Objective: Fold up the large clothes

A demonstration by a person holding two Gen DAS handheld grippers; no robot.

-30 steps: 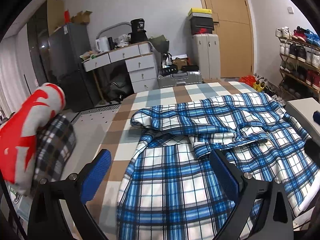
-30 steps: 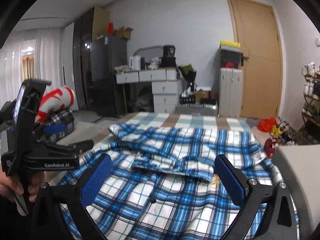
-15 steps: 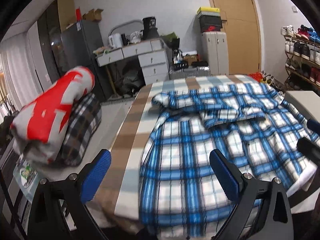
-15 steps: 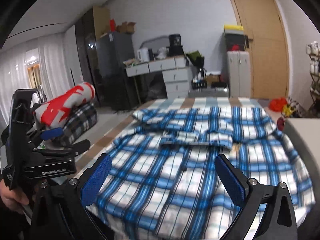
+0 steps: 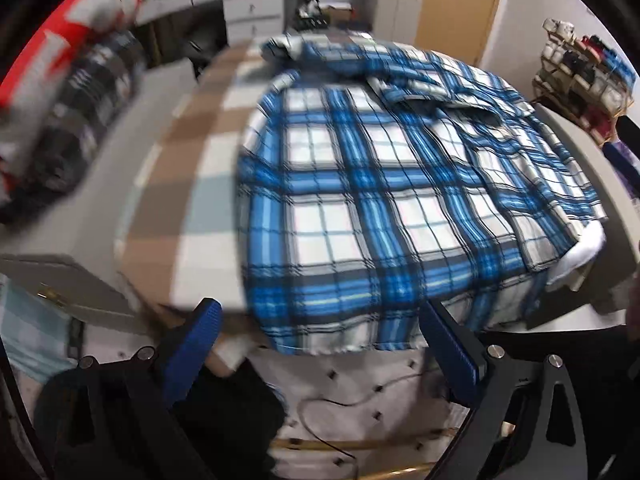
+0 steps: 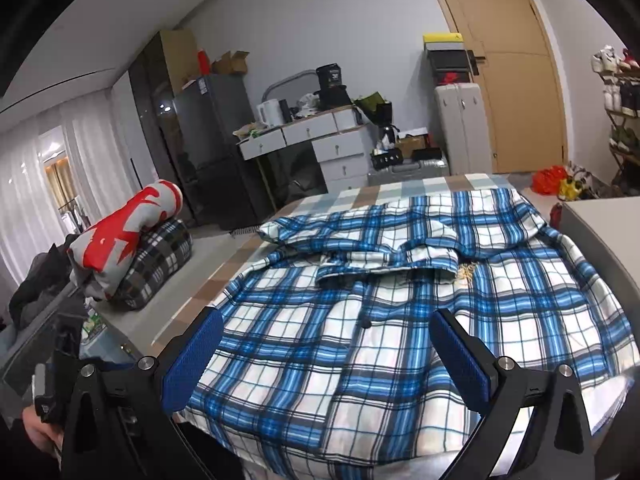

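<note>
A large blue and white plaid shirt [image 5: 384, 184] [image 6: 400, 312] lies spread on a table under a brown and grey checked cloth [image 5: 188, 152] [image 6: 360, 196], collar away from me and hem hanging over the near edge. My left gripper [image 5: 320, 340] is open, held low in front of that hanging hem, apart from it. My right gripper [image 6: 326, 350] is open above the shirt's near part, with nothing between its fingers. The left view is blurred.
A red and white roll [image 6: 124, 232] rests on a dark checked bundle [image 6: 156, 264] at the left. Behind stand a desk with drawers [image 6: 316, 148], a dark fridge [image 6: 208, 148] and a wooden door [image 6: 516, 80]. A shoe rack [image 6: 622, 112] is at the right. Cables [image 5: 360, 400] lie on the floor below the table edge.
Both grippers have pulled back toward the near edge of the table. The left one has dropped and tilted down, so it faces the hanging hem and the floor. Both stay open.
</note>
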